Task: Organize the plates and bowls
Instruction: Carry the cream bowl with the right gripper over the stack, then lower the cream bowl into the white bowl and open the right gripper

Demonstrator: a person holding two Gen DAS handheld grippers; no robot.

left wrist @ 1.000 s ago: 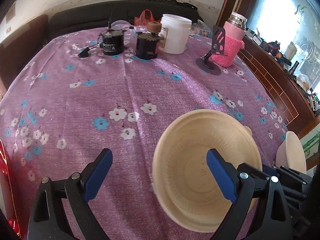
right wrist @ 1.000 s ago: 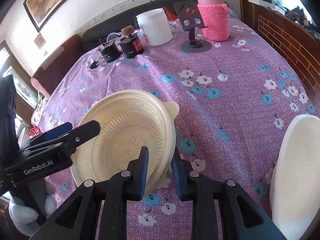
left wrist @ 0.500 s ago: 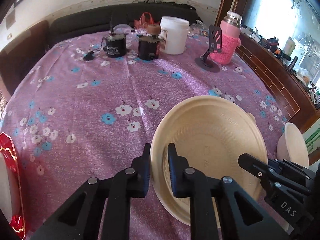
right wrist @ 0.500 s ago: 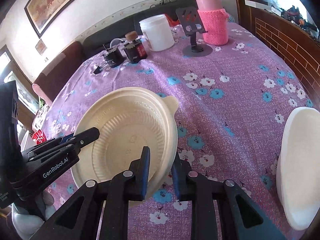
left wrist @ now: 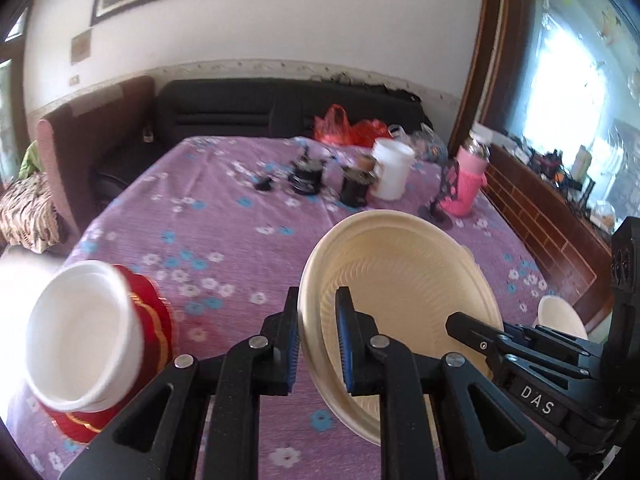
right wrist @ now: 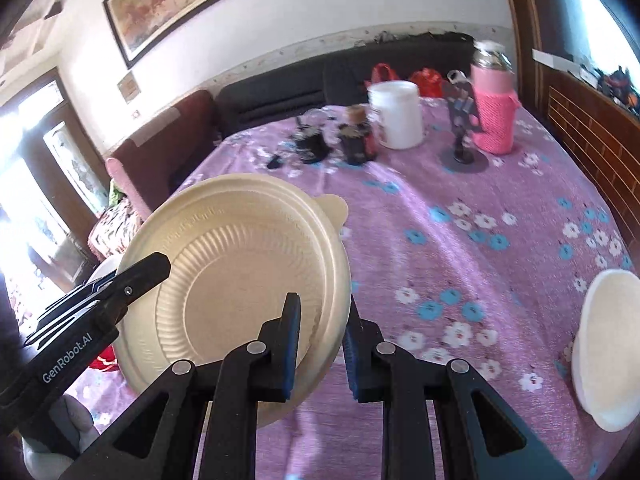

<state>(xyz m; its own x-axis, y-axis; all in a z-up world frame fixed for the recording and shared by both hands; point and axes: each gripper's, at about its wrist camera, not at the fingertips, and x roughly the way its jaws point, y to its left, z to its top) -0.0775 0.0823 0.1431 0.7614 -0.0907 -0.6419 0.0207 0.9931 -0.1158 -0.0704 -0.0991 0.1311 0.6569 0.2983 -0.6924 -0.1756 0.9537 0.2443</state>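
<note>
— What have those two black grippers got hold of?

— A round cream-coloured ribbed paper plate [left wrist: 404,280] with a small tab on its rim. The left gripper [left wrist: 318,340] is clamped on its left edge, the rim pinched between the blue pads, and the right gripper [right wrist: 320,340] is clamped on the opposite edge. The plate is tilted, clear of the purple flowered tablecloth [right wrist: 460,208].

— Anything else near them?

— Low on the left, a stack of white foam bowls [left wrist: 80,332] sits on a red plate with gold trim [left wrist: 154,320]. At the table's right edge lies another white foam bowl [right wrist: 608,344].

— And farther back?

— Two dark jars [right wrist: 354,140], a white plastic tub [right wrist: 398,114], a grey phone stand [right wrist: 462,136] and a flask in a pink knitted sleeve [right wrist: 494,120] — all well apart from the plate. Behind them, red plastic bags [left wrist: 348,128], a black sofa [left wrist: 240,106], and a framed painting [right wrist: 192,0] on the wall.
</note>
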